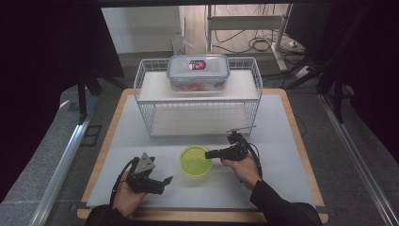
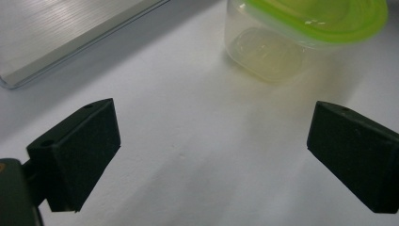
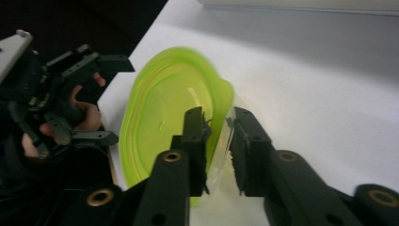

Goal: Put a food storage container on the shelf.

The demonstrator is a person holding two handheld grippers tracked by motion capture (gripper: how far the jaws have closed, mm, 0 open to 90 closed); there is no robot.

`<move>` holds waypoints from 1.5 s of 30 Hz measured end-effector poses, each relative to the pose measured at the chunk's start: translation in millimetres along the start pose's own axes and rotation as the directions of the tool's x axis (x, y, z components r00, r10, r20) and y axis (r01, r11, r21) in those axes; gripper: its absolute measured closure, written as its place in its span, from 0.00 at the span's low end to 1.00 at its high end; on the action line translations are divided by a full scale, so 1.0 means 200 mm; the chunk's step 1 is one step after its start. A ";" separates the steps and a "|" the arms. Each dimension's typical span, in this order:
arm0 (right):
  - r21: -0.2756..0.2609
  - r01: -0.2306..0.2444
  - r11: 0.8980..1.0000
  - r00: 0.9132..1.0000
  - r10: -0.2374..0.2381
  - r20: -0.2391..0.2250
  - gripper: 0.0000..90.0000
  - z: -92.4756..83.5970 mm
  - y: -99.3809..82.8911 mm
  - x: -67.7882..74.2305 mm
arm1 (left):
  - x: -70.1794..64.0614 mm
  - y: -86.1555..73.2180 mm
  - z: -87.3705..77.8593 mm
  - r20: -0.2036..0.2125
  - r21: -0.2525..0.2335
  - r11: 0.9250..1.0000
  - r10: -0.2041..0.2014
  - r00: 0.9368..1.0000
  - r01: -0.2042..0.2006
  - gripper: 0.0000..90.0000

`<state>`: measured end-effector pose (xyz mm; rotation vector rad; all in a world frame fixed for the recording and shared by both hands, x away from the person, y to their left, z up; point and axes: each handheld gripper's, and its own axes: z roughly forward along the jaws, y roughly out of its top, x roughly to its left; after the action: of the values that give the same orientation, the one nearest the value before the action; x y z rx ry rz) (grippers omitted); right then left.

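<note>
White tabletop (image 1: 282, 155), wire rack (image 1: 197, 101) at the back with a clear lidded box (image 1: 198, 72) on top. Left tongs (image 1: 157, 182) low at the near left, spread wide, nothing between. Green-lidded container (image 1: 195, 160) at centre front. Right tongs (image 1: 210, 154) pinching its rim and lid edge from the right.

Lime-green lid (image 1: 195, 159) at centre frame; white wire basket (image 1: 197, 101) above it; clear box's blue-rimmed lid (image 1: 198, 65) bearing a red-and-blue label.
</note>
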<state>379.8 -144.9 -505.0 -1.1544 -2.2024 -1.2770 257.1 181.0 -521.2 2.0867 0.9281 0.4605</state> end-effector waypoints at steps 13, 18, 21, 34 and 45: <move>-0.004 0.017 1.000 1.000 -0.018 -0.023 0.91 -0.02 0.02 0.05 | 0.01 0.00 -0.01 -0.004 -0.019 1.000 -0.007 1.000 0.007 0.03; -0.040 0.017 0.999 0.999 -0.019 -0.037 0.91 -0.06 0.05 0.06 | 0.01 0.00 -0.02 -0.001 -0.030 0.999 -0.018 1.000 0.018 0.03; -0.062 0.018 0.998 0.999 -0.021 -0.042 0.91 -0.10 0.07 0.08 | 0.02 0.00 -0.02 -0.001 -0.033 0.999 -0.019 1.000 0.019 0.03; -0.146 0.046 0.988 0.998 -0.052 -0.038 0.91 -0.30 0.24 0.18 | 0.02 0.00 -0.01 0.001 -0.027 1.000 -0.015 1.000 0.015 0.03; -0.197 0.058 0.979 0.997 -0.067 -0.040 0.91 -0.42 0.39 0.26 | 0.02 0.00 -0.01 0.003 -0.023 1.000 -0.014 1.000 0.014 0.03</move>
<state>401.2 -169.9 -384.6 -1.1203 -2.1333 -1.5599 259.2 184.6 -519.9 2.0583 0.9308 0.4584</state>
